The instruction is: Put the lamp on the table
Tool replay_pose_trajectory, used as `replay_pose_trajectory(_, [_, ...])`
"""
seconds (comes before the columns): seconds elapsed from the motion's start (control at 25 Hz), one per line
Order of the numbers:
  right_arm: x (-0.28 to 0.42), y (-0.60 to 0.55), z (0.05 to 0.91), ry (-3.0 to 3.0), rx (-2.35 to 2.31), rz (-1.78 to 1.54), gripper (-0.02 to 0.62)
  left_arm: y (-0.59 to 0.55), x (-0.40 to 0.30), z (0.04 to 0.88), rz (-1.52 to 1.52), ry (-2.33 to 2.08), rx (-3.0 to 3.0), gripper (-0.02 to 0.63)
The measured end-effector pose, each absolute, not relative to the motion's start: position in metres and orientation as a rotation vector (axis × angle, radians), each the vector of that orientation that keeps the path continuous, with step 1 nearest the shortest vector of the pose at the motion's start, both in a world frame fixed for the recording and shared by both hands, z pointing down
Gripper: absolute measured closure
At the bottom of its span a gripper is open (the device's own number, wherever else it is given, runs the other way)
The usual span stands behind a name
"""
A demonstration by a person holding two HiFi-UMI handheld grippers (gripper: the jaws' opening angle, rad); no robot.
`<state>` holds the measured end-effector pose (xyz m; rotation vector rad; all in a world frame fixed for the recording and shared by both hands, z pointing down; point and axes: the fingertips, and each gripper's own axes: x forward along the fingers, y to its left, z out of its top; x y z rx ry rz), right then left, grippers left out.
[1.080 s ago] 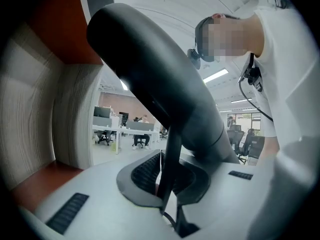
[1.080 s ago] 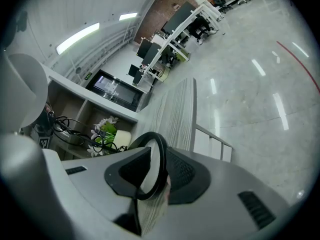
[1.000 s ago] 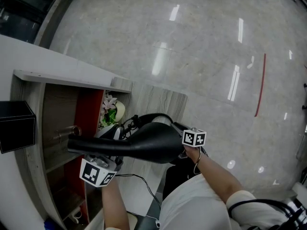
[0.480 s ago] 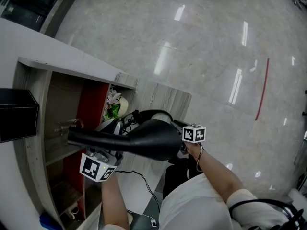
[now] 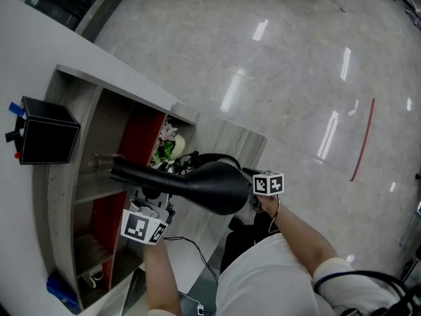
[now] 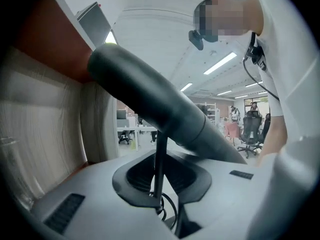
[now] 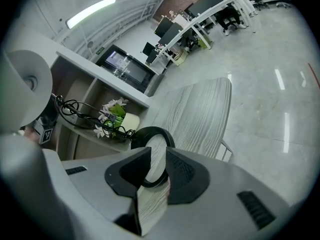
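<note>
The black lamp (image 5: pixel 210 186) hangs in the air between both grippers, in front of the shelf unit. Its long shade (image 6: pixel 150 104) crosses above my left gripper (image 6: pixel 165 184), and its thin stem (image 6: pixel 160 159) stands between those jaws. The jaws have just been opening; a gap shows beside the stem. My right gripper (image 7: pixel 152 171) is shut on the lamp's ring base (image 7: pixel 152 134). The pale inside of the shade (image 7: pixel 25 84) shows at the left of the right gripper view. The grey wood-grain table (image 5: pixel 230 143) lies just beyond the lamp.
A shelf unit with a white top (image 5: pixel 79 78) stands at the left, with a black box (image 5: pixel 46 140) on it. A flower pot (image 5: pixel 164 150) and coiled cable (image 7: pixel 75 109) sit in the shelves beside a red panel (image 5: pixel 138 143). Shiny floor (image 5: pixel 296 78) stretches beyond the table.
The head view has swung, so more of the shelf top and the black box shows. The lamp stays between the two grippers, its thin end now tilted a little higher.
</note>
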<state>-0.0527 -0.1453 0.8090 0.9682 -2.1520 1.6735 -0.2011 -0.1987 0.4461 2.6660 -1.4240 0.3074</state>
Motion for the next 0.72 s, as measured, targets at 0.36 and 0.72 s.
replay_pose_trajectory(0.36, [-0.047, -0.153, 0.789, -2.18, 0.889, 1.588, 0.494, -0.189, -0.214, 0.445, 0.276, -1.523, 2.576, 0.511])
replay_pose_trajectory(0.72, [-0.034, -0.143, 0.77, -2.203, 0.845, 1.537, 0.497, -0.157, -0.235, 0.439, 0.301, -1.629, 2.49, 0.497])
